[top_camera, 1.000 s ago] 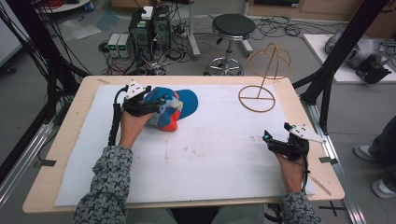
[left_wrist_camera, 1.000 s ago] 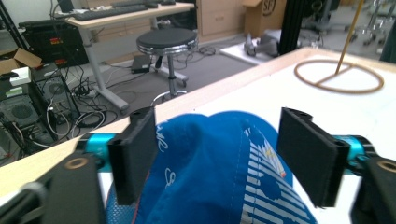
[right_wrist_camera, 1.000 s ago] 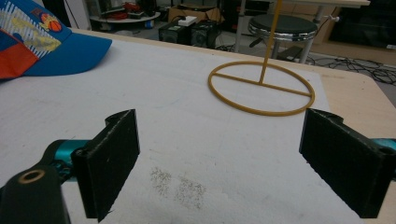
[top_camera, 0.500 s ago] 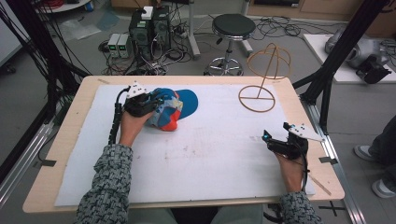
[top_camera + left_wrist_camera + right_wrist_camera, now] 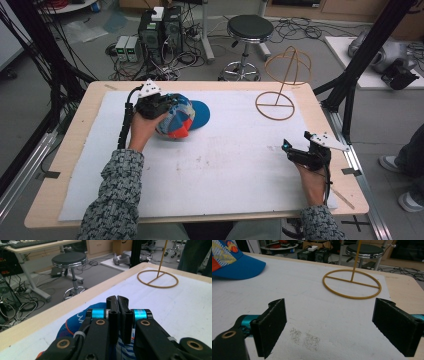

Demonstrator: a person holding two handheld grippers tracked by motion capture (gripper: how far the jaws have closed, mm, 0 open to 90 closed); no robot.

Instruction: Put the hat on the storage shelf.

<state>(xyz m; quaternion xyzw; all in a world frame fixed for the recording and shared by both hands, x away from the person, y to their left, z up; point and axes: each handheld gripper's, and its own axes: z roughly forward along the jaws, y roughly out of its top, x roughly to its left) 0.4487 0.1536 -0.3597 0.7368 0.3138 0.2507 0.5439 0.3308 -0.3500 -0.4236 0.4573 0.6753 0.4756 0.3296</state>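
Note:
A blue cap [image 5: 186, 118] with orange, white and striped panels lies at the back left of the white mat [image 5: 225, 165], brim pointing right. My left gripper [image 5: 166, 107] sits on its crown. In the left gripper view the jaws [image 5: 117, 302] have just been closing and now stand together, pinching the cap's fabric [image 5: 72, 323] low between them. My right gripper [image 5: 288, 148] rests near the table's right edge. Its jaws [image 5: 329, 325] stand wide apart over bare mat with nothing between them. The cap's brim [image 5: 237, 266] lies far off at the upper left of the right gripper view.
A tan wire hat stand [image 5: 280, 85] with a ring base [image 5: 352, 285] stands at the back right of the mat. The wooden table edge [image 5: 65, 150] frames the mat. A stool [image 5: 248, 27], computers and cables sit on the floor behind.
The left gripper's jaws have closed on the cap's crown and the hand has risen a little, pulling the crown up. The right hand has not moved.

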